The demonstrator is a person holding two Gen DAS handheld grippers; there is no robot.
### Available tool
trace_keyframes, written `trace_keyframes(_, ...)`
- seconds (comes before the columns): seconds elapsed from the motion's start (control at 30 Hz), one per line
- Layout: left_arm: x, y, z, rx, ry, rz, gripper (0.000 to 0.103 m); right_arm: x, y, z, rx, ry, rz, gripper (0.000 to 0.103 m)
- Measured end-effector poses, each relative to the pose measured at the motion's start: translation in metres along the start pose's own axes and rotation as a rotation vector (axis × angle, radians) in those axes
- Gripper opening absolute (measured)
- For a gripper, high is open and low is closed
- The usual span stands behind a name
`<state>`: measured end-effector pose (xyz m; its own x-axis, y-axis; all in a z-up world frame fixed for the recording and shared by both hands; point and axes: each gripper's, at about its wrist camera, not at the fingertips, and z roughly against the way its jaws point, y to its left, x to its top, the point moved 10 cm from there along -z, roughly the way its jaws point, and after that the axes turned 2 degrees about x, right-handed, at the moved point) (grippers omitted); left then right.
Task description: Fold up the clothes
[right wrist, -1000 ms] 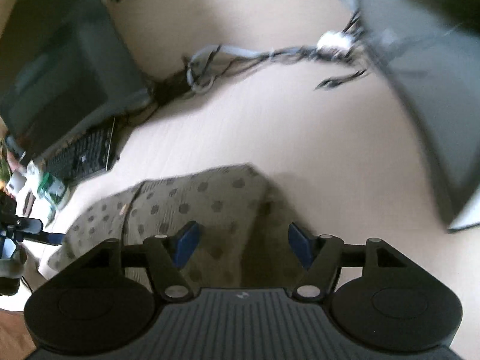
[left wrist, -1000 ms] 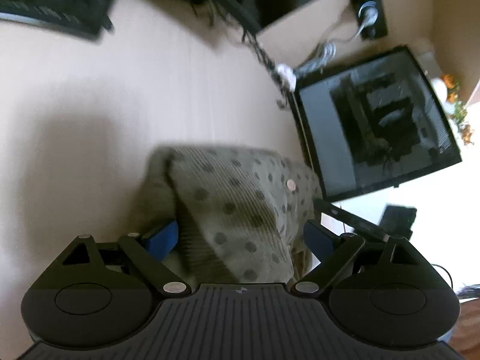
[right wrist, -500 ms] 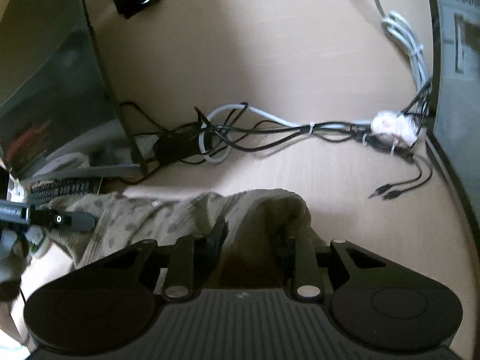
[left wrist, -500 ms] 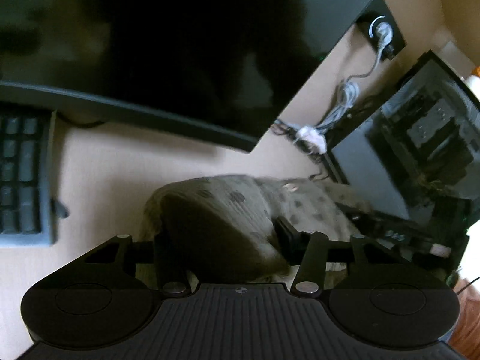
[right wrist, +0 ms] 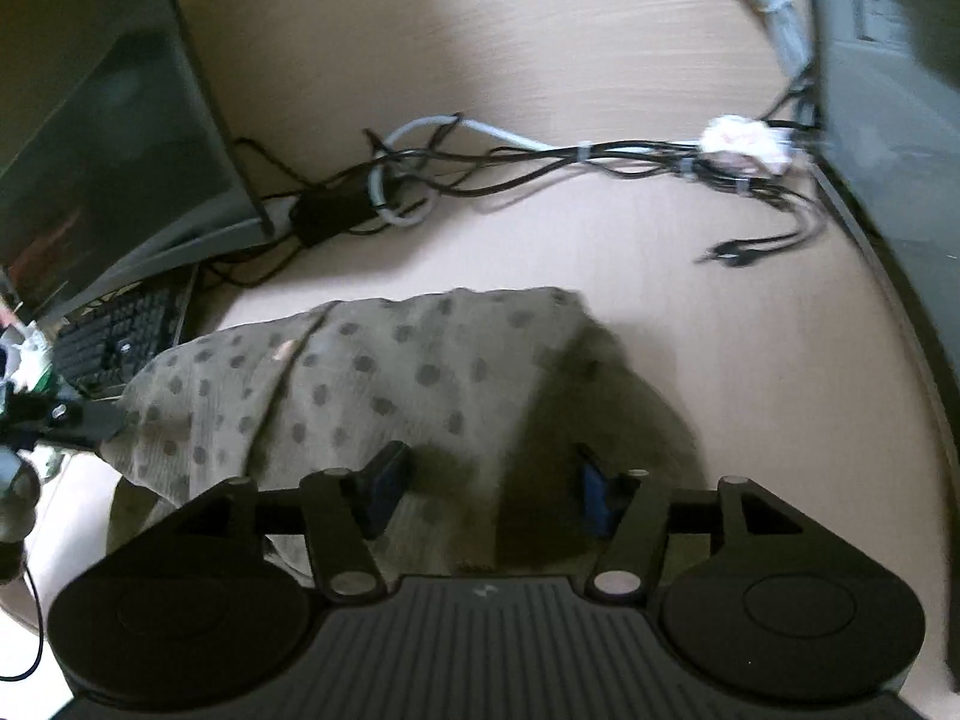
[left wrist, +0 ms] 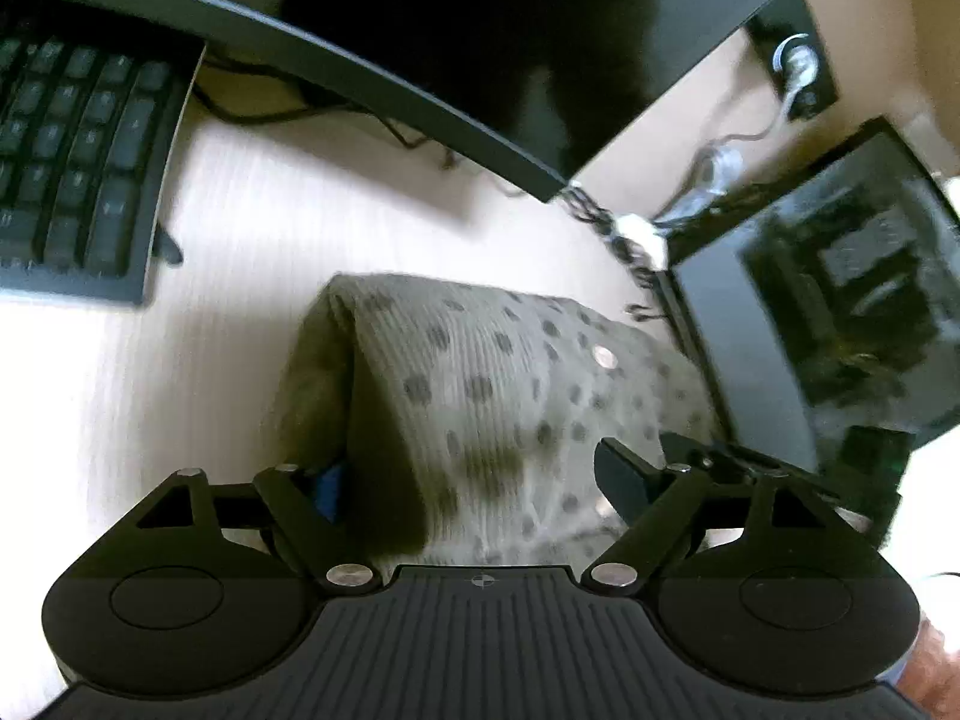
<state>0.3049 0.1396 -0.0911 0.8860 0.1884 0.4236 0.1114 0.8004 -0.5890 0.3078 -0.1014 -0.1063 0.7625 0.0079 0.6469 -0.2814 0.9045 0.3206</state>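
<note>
Around garment (left wrist: 480,396), both grippers reopening.

olive-grey polka-dot garment (left wrist: 480,396) with a little button, folded into a puffy bundle, sitting mid-desk (left wrist: 240,252), away from its edges

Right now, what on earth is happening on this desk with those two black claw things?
A person is folding a grey-green dotted garment on a desk with two hand-held grippers. The left gripper and right gripper both straddle the cloth, their jaws opening. The garment lies bunched between monitors, near a keyboard and tangled cables.
</note>
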Motion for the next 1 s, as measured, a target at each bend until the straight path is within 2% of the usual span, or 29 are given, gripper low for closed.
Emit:
trace_keyframes(0.03, 0.0, 0.0, -0.005, 0.04, 0.002, -0.011, 0.073, 0.001, 0.001, -0.004, -0.012, -0.004, 0.007, 0.056)
trace_keyframes(0.07, 0.0, 0.0, -0.01, 0.081, 0.004, -0.022, 0.043, 0.001, 0.002, -0.008, -0.025, -0.009, 0.013, 0.04)
trace_keyframes(0.1, 0.0, -0.001, -0.013, 0.12, 0.005, -0.035, 0.033, 0.003, 0.004, -0.008, -0.04, -0.019, 0.024, 0.024)
trace_keyframes(0.13, -0.001, -0.005, -0.01, 0.147, -0.003, -0.065, 0.022, 0.006, 0.007, -0.001, -0.043, -0.033, 0.034, 0.018)
trace_keyframes(0.17, -0.001, -0.014, -0.002, 0.146, -0.023, -0.095, 0.017, 0.009, 0.01, 0.008, -0.04, -0.049, 0.042, 0.014)
trace_keyframes(0.3, -0.024, -0.058, 0.045, 0.076, -0.057, -0.227, 0.016, 0.003, 0.021, 0.062, -0.003, -0.07, 0.108, 0.012)
trace_keyframes(0.37, -0.048, -0.07, 0.061, 0.047, -0.028, -0.264, 0.016, -0.009, 0.021, 0.084, 0.009, -0.05, 0.135, 0.012)
trace_keyframes(0.47, -0.098, -0.062, 0.06, 0.005, 0.083, -0.22, 0.02, -0.046, 0.012, 0.092, 0.011, 0.044, 0.133, 0.012)
trace_keyframes(0.53, -0.13, -0.048, 0.049, 0.006, 0.177, -0.191, 0.025, -0.072, 0.0, 0.087, -0.023, 0.122, 0.12, 0.014)
trace_keyframes(0.57, -0.137, -0.041, 0.047, 0.016, 0.199, -0.186, 0.032, -0.083, -0.007, 0.084, -0.047, 0.156, 0.113, 0.022)
trace_keyframes(0.6, -0.144, -0.035, 0.046, 0.026, 0.22, -0.18, 0.034, -0.09, -0.013, 0.084, -0.064, 0.176, 0.107, 0.035)
trace_keyframes(0.63, -0.15, -0.028, 0.046, 0.032, 0.237, -0.173, 0.039, -0.091, -0.018, 0.087, -0.073, 0.175, 0.099, 0.04)
trace_keyframes(0.67, -0.142, -0.026, 0.053, 0.013, 0.21, -0.155, 0.045, -0.09, -0.022, 0.092, -0.079, 0.168, 0.091, 0.049)
trace_keyframes(0.7, -0.134, -0.023, 0.06, -0.007, 0.183, -0.137, 0.059, -0.082, -0.024, 0.094, -0.071, 0.144, 0.063, 0.056)
trace_keyframes(0.73, -0.126, -0.021, 0.067, -0.027, 0.157, -0.117, 0.073, -0.072, -0.026, 0.097, -0.056, 0.112, 0.026, 0.059)
trace_keyframes(0.77, -0.117, -0.019, 0.067, -0.05, 0.132, -0.088, 0.081, -0.062, -0.028, 0.099, -0.041, 0.081, -0.012, 0.063)
trace_keyframes(0.83, -0.099, -0.014, 0.069, -0.097, 0.082, -0.03, 0.084, -0.041, -0.033, 0.104, -0.012, 0.018, -0.086, 0.065)
trace_keyframes(0.9, -0.081, -0.01, 0.071, -0.142, 0.035, 0.029, 0.086, -0.034, -0.034, 0.084, 0.023, 0.028, -0.151, 0.07)
trace_keyframes(1.0, -0.079, 0.003, 0.034, -0.155, 0.091, 0.115, 0.087, -0.028, -0.035, 0.049, 0.078, 0.062, -0.244, 0.07)
